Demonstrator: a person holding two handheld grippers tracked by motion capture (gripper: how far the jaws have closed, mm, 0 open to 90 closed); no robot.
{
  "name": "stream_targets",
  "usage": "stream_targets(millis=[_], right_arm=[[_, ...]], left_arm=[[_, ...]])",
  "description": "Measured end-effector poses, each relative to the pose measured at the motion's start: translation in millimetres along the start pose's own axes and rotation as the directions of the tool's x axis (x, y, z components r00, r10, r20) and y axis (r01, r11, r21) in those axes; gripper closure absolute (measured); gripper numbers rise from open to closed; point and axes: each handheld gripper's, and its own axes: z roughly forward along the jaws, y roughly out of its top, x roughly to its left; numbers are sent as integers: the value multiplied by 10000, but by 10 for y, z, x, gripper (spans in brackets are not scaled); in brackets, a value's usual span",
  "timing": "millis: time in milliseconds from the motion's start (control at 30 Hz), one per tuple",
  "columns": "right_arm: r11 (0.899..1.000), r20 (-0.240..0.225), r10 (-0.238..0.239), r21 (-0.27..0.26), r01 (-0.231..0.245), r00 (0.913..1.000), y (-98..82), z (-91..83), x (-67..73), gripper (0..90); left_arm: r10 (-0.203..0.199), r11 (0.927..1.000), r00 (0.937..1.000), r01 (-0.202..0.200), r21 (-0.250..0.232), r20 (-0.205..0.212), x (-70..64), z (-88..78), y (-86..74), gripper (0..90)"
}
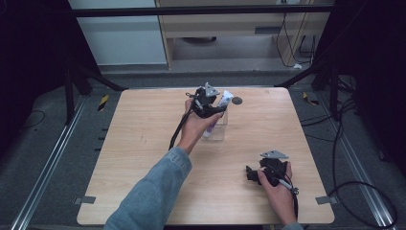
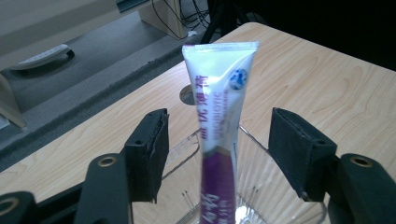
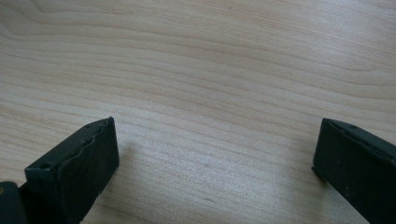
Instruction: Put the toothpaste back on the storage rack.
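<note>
The left gripper (image 2: 217, 154) has its fingers (image 2: 147, 154) apart, one on each side of a white and purple tube (image 2: 219, 121), with a clear gap between each pad and the tube, so nothing is clamped. The tube stands upright, crimped end up, in a clear plastic cup (image 2: 254, 196) just below the fingers. In the high view the left gripper (image 1: 210, 108) is held over the cup (image 1: 218, 129) near the far middle of the wooden desk (image 1: 143, 143), and the tube (image 1: 221, 106) leans slightly away from the person. A small dark round mark (image 1: 237, 100) lies just beyond it.

The right gripper (image 3: 215, 163) has its fingers (image 3: 79, 168) wide apart over bare desk. It rests (image 1: 256, 173) near the desk's near right corner, well apart from the cup.
</note>
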Motion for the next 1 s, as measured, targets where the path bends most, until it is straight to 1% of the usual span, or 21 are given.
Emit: stream_targets(millis=[100, 267, 500, 667, 767, 867, 900, 1000], right_arm=[[10000, 3, 17, -5, -17, 10000, 0, 0, 1, 3], [10000, 4, 18, -2, -18, 10000, 0, 0, 1, 3], [10000, 1, 6, 1, -6, 10000, 0, 0, 1, 3], [10000, 1, 7, 1, -7, 10000, 0, 0, 1, 3], [10000, 1, 3, 1, -3, 10000, 0, 0, 0, 3], [10000, 3, 17, -3, -17, 10000, 0, 0, 1, 3], [10000, 1, 5, 1, -5, 10000, 0, 0, 1, 3], [10000, -1, 14, 3, -14, 10000, 0, 0, 1, 3]], left_arm=[[196, 9998, 9998, -196, -46, -46, -15, -35, 1, 365], [241, 9997, 9997, -242, -70, -9, -23, -58, -1, 360], [458, 9989, 9988, -457, -70, 174, -72, -94, 13, 354], [607, 9982, 9978, -607, -12, 257, -85, -143, 20, 335], [577, 9983, 9975, -581, 98, 406, -86, -167, 12, 306], [682, 9974, 9972, -688, 212, 305, -88, -193, 8, 274], [649, 9975, 9974, -657, 264, 300, -90, -201, 6, 262], [662, 9968, 9973, -676, 431, 324, -103, -226, -1, 190]])
